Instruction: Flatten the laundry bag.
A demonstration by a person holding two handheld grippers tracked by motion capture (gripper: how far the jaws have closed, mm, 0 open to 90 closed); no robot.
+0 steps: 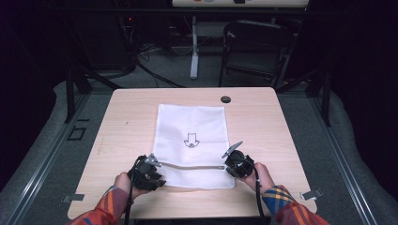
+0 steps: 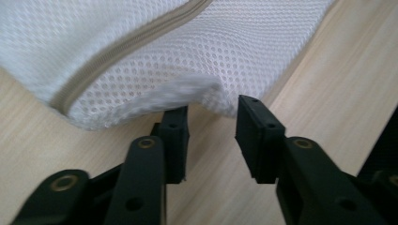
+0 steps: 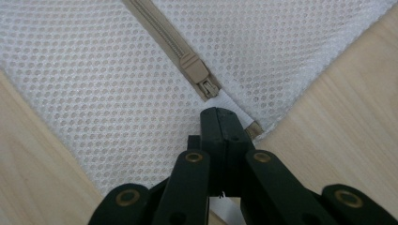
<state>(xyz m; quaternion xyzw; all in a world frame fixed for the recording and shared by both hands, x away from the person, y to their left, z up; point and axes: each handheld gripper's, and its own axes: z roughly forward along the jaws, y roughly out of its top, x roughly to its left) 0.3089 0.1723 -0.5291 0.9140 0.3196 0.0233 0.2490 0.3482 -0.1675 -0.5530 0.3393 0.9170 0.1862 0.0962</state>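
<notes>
White mesh: a zippered laundry bag [image 1: 193,143] lies flat at the centre of the pale wood-grain bench [image 1: 263,117], its near edge toward six o'clock, a small arrow mark printed on its middle
Zipper: a beige zipper [image 1: 192,166] runs across the bag's near end from nine to three o'clock; its slider [image 3: 196,71] sits at the three o'clock end, just beyond the right jaws
Right gripper [image 3: 220,117]: jaws pressed tight together on the white fabric tab at the zipper's end, pinning that corner to the bench
Left gripper [image 2: 211,124]: jaws partly apart, at the bag's near nine o'clock corner; the mesh edge lies just ahead of the pads and nothing is clamped
Step in hand: judged to be anchoring both ends of the zipper line; the left jaws would do best to take a full bite of the hem beside the zipper, not the loose mesh, and keep the line taut
Texture: soft, perforated weave, slightly puffed at the corner; matte black jaws with flat pads
Hands: plaid sleeves enter from six o'clock
</notes>
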